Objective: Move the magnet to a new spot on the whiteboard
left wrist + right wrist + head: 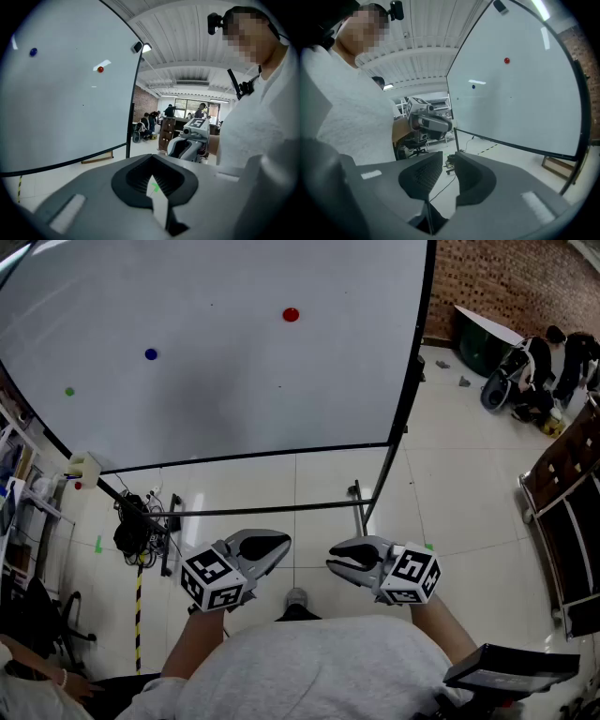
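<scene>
The whiteboard (234, 390) fills the upper head view. A red magnet (291, 314) sticks near its top middle, a blue magnet (150, 354) further left and a small green magnet (68, 391) at the far left. Both grippers hang low in front of my chest, well below the board, tips facing each other. My left gripper (281, 542) has its tips together with nothing between them (151, 157). My right gripper (330, 562) shows a narrow empty gap between its pads (449, 157). The red magnet (506, 60) and the blue magnet (473, 86) also show in the right gripper view.
The board's black stand legs (361, 507) cross the tiled floor under it. A tangle of cables (131, 526) and striped floor tape (138, 615) lie at the left. A dark wooden rack (562, 521) stands at the right, and people sit by the brick wall (539, 371).
</scene>
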Demonstrator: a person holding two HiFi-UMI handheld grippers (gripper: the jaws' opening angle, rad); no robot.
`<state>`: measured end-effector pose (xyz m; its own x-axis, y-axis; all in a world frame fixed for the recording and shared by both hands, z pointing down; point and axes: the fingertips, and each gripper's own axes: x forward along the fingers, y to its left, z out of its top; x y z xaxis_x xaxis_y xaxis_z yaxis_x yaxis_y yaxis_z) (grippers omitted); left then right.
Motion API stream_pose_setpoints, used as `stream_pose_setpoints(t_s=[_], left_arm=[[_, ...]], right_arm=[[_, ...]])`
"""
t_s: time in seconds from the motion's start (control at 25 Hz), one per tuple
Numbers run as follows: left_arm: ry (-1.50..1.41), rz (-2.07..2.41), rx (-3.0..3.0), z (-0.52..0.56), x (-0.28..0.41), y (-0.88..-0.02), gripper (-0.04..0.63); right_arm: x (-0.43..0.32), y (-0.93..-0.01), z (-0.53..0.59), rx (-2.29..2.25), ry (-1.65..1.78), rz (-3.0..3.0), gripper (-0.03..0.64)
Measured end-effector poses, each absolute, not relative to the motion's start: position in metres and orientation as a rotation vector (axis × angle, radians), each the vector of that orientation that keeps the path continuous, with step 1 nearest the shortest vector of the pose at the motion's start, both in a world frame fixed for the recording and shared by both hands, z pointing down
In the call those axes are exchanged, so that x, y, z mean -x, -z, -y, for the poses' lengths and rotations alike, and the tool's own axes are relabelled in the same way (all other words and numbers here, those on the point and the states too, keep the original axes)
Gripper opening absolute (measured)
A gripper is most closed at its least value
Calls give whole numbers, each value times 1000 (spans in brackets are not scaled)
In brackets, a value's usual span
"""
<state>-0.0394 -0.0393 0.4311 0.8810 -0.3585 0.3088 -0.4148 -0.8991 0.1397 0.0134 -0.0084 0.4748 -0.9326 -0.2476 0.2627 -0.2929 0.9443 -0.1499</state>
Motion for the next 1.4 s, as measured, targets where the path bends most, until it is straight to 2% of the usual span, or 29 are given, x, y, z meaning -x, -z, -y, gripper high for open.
stream_pose_setpoints(t_s=[0.36, 0.76, 0.92, 1.08, 1.4], left_arm=[[-382, 524, -2894, 159, 98, -413, -20], [-324, 423, -2962, 219, 100, -386, -20], [-327, 414, -2986, 220, 87, -374, -20], [-327, 429, -2995, 218, 79, -367, -20], [-327, 520, -2966, 221, 83, -366, -20]], right_arm=[[46, -454, 131, -517, -199, 2881, 86], [33, -403, 216, -765, 113, 2792, 95], [20, -357, 242, -805, 439, 2657, 143], [9, -286, 272, -930, 823, 2473, 150], [19, -202, 328, -1173, 1270, 2154, 158]])
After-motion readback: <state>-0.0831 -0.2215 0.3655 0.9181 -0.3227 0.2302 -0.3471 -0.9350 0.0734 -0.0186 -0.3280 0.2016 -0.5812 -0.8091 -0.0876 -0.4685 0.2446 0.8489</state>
